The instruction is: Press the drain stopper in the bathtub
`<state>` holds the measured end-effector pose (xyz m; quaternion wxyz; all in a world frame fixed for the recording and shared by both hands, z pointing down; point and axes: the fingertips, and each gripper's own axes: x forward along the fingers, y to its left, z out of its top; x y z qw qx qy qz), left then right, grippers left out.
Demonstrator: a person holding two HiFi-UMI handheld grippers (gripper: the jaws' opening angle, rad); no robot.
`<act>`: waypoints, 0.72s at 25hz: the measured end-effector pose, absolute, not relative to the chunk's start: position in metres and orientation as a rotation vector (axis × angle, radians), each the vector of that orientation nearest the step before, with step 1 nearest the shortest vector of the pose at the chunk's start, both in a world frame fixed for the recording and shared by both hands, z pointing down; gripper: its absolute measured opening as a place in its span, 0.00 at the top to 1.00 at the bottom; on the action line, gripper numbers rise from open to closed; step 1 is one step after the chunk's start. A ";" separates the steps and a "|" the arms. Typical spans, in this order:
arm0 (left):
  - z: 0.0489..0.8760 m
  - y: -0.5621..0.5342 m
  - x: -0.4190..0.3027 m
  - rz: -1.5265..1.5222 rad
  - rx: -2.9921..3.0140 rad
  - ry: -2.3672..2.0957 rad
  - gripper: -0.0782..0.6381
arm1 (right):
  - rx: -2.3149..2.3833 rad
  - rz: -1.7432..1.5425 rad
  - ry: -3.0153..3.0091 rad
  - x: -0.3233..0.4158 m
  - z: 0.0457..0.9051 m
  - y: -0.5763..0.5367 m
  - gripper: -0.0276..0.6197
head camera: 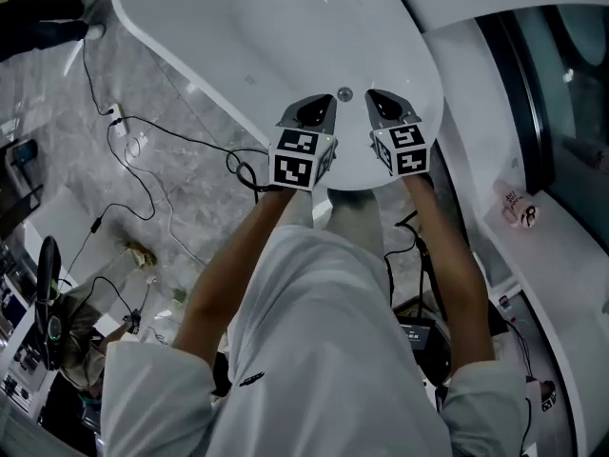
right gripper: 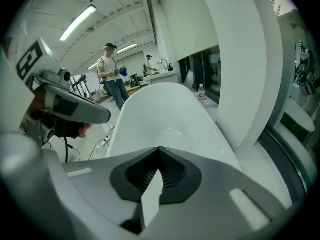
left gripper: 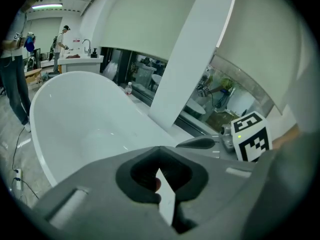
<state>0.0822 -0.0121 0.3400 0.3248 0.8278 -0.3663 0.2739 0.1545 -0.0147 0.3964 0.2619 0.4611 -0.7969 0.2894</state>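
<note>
The white bathtub (head camera: 285, 27) lies below me, its near end under both grippers. A small round metal drain stopper (head camera: 344, 94) sits on the tub's inner wall, between the two gripper tips and just beyond them. My left gripper (head camera: 316, 109) hangs to its left and my right gripper (head camera: 382, 104) to its right, neither touching it. In the left gripper view the jaws (left gripper: 159, 151) are shut with nothing between them, and the tub (left gripper: 85, 119) stretches ahead. The right gripper (right gripper: 159, 153) is shut too, over the tub (right gripper: 165, 119). Both gripper views hide the stopper.
Black cables and a power strip (head camera: 116, 117) lie on the marble floor left of the tub. A white ledge with a pink bottle (head camera: 519, 208) runs along the window on the right. A white column (left gripper: 192, 59) stands beside the tub. People (right gripper: 112, 76) stand beyond its far end.
</note>
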 end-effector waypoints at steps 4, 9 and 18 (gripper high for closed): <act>0.290 -0.014 0.086 0.688 2.203 -0.977 0.89 | 1.248 0.765 -2.207 0.163 0.342 -0.011 0.95; 0.238 -0.007 0.091 0.653 2.227 -0.989 0.89 | 1.255 0.747 -2.270 0.177 0.277 0.003 0.95; 0.177 -0.006 0.039 0.501 2.189 -1.093 0.89 | 1.258 0.614 -2.353 0.155 0.191 0.014 0.95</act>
